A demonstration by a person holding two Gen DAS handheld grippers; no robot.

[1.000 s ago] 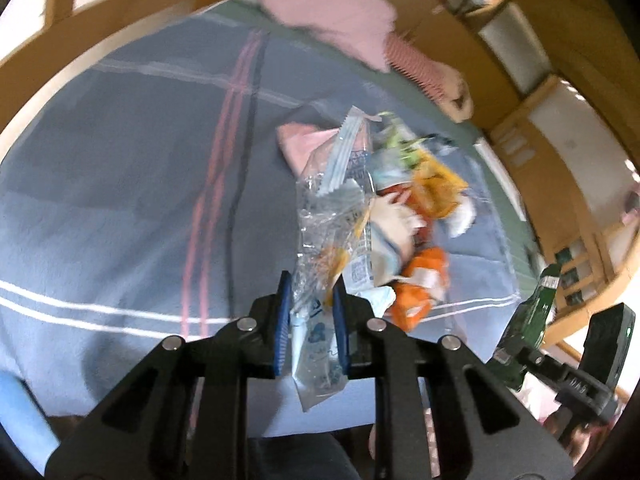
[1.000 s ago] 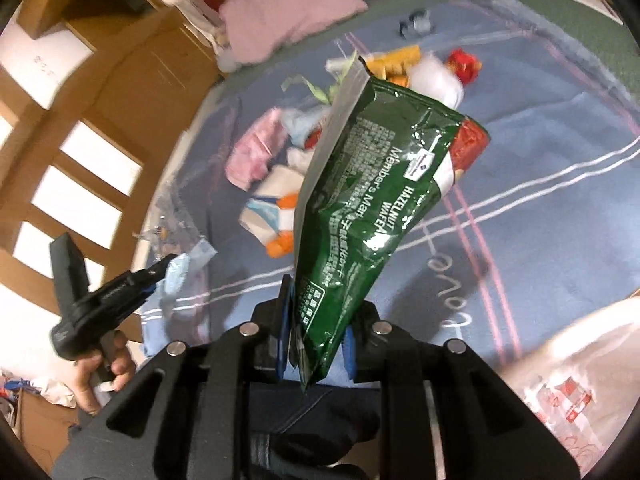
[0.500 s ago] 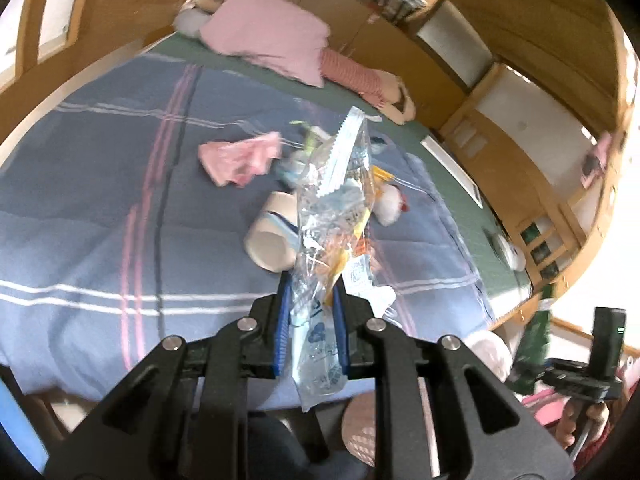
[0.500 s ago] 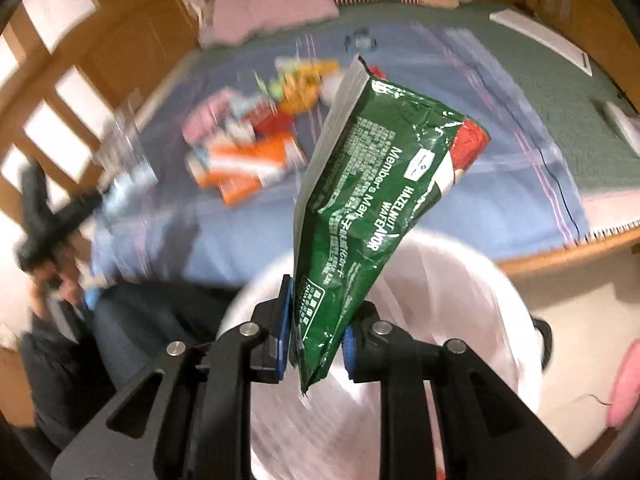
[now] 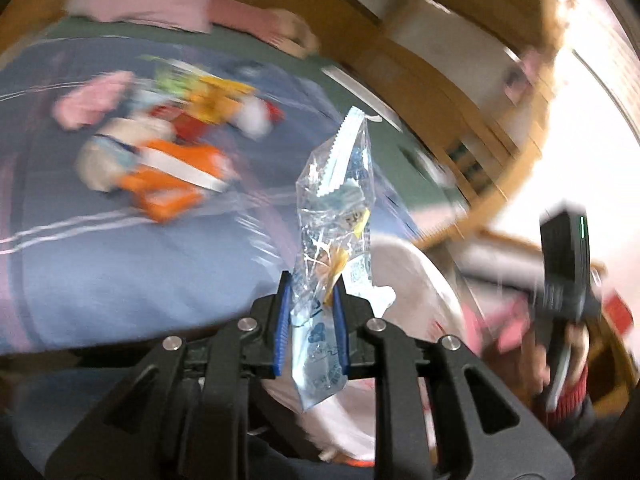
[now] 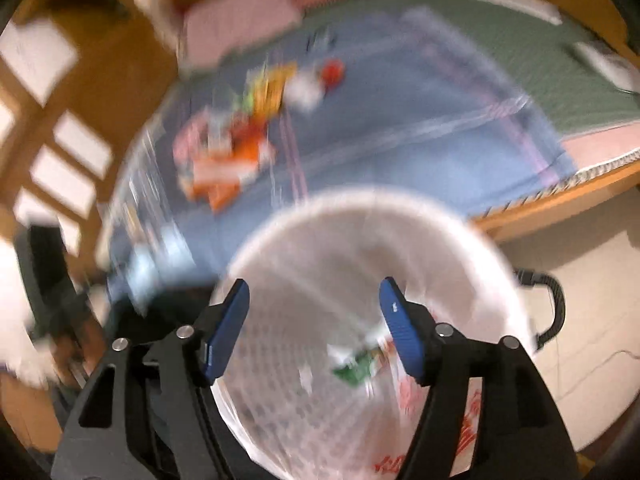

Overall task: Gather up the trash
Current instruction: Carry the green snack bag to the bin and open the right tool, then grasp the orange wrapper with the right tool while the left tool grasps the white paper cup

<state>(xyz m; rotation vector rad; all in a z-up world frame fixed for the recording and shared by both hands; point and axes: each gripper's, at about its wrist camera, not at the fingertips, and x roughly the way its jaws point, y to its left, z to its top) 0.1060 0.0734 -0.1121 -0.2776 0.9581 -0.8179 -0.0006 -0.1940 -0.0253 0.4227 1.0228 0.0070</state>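
My left tongs (image 5: 311, 326) pinch the clear wrapper (image 5: 334, 216) low down; it's light, crinkly, slippery. My right tongs (image 6: 314, 330) are opening, empty, over the bin (image 6: 360, 216).

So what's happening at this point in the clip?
A person with a gripper in each hand is clearing wrappers off a bed into a white bin. The right gripper is over the bin with its jaws opening and nothing between them; a green packet lies inside the bin. The left gripper is shut on a clear plastic wrapper, held near the bin's rim. More trash lies on the blue blanket.
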